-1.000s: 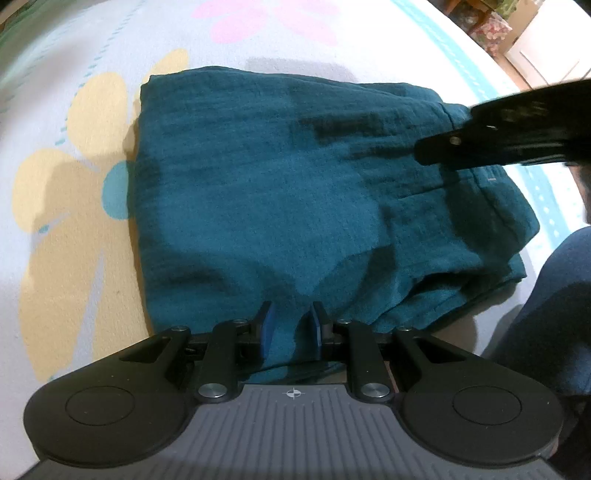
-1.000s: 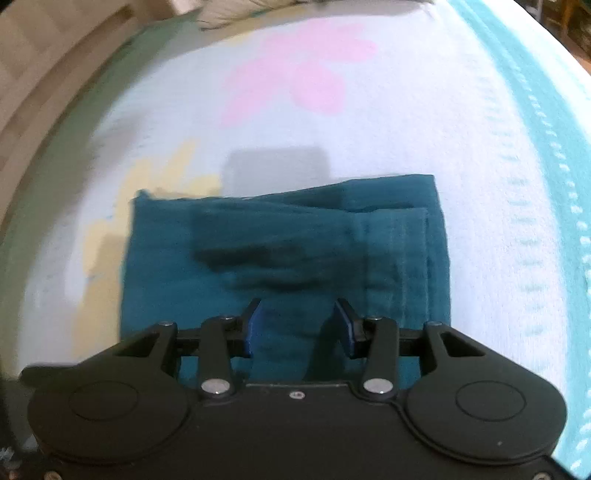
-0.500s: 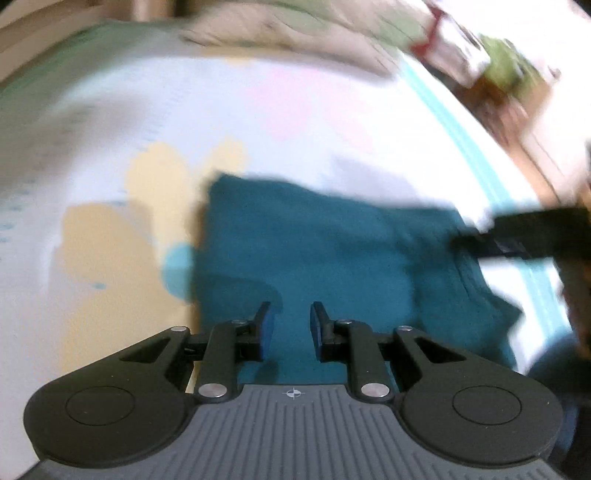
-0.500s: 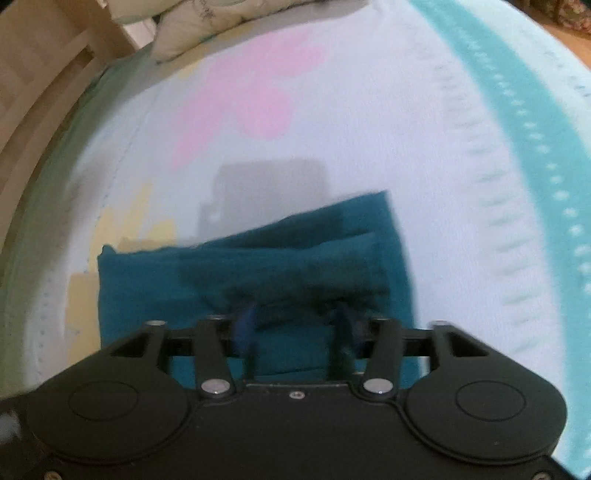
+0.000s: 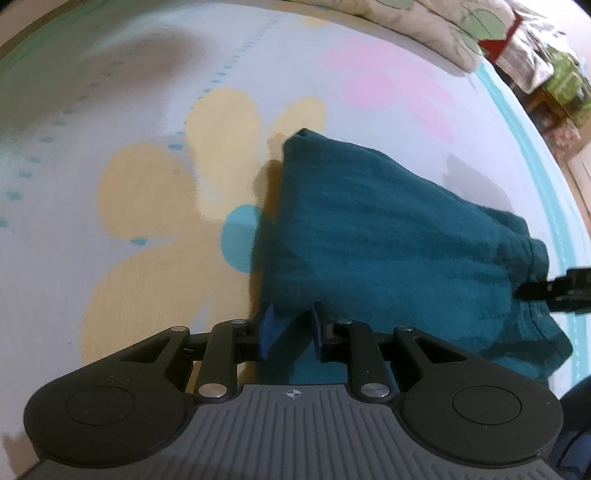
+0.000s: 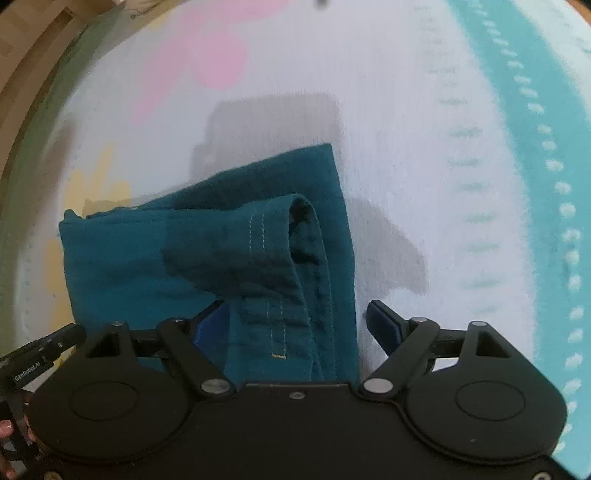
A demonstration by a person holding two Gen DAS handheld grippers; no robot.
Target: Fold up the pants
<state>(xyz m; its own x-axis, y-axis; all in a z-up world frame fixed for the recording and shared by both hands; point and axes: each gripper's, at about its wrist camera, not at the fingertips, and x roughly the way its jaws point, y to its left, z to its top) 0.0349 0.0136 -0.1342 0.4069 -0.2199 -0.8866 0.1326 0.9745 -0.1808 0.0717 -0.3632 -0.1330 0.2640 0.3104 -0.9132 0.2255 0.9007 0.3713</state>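
pants (image 5: 388, 236), near edge: hidden behind the left gripper (image 5: 290, 326) body at 6 o'clock
pants, far layers: lower folds covered by the top layer
right gripper (image 5: 554, 291): cut off by the frame edge at 3 o'clock in the left wrist view
pillow (image 5: 424, 22): cropped at 12 o'clock, print blurred
hand (image 6: 7, 435): only fingertips show at 8 o'clock in the right wrist view
bedsheet (image 6: 424, 129): pattern smeared by blur

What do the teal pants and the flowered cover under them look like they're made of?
Teal pants: a soft woven cloth, probably crinkled cotton gauze, matte; faint crepe texture, limp folds, pale topstitching at the hem. Flowered cover: looks like a matte printed fabric sheet, perhaps cotton; flat yellow and pink flower prints, no sheen. Blur hides its weave.
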